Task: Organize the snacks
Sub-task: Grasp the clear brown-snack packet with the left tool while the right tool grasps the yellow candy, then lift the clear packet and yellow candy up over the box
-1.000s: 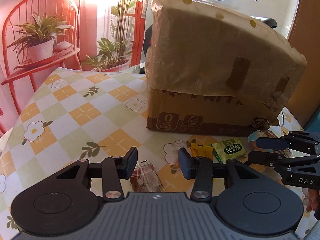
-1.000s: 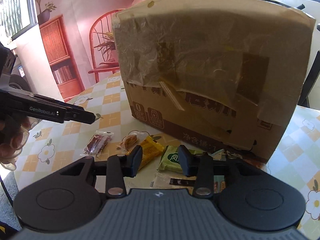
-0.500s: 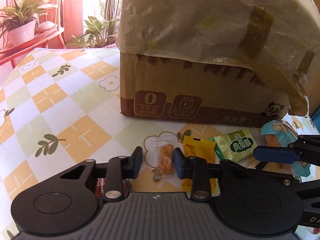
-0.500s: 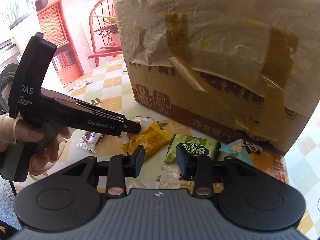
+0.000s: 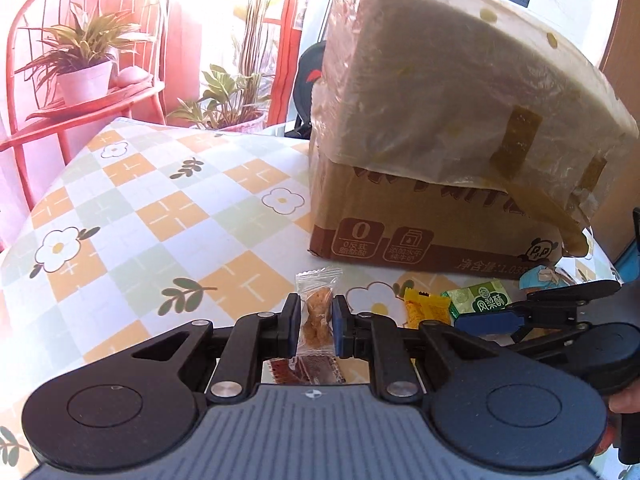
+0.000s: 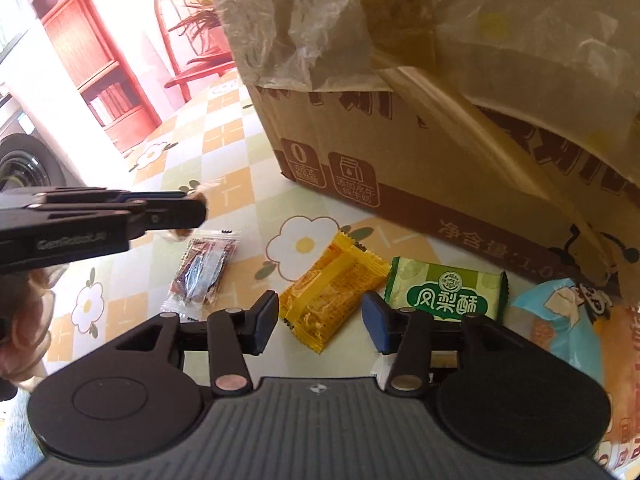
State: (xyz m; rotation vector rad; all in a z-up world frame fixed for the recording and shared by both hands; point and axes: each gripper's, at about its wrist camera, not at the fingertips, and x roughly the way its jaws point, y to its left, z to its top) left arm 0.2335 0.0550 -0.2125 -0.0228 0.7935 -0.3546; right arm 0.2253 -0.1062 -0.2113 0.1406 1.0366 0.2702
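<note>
Moved: left gripper (image 5: 316, 322) rose since half a second ago, lifting the clear snack (image 5: 317, 312) off the table (image 5: 132, 216); box (image 5: 440, 152) now sits farther off at 1 o'clock.
Left gripper: closed on the clear snack, pinching its lower half; the wrapper top sticks up at 12 o'clock, long axis upright.
Dark snack (image 6: 204, 272): flat on the table under the left gripper, long axis running 7 to 1 o'clock in the right view.
Right gripper (image 6: 320, 320): open, holding nothing, low over the yellow snack (image 6: 332, 292).
Yellow snack: flat, long axis 7 to 1 o'clock, just left of the green snack (image 6: 446, 292).
Blue snack (image 6: 560, 320): at 3 o'clock, beside the box.
Handling: probably light, crinkly, slippery film with crumbly filling; best pinched gently across the short width at mid-length, not by the end seal.
</note>
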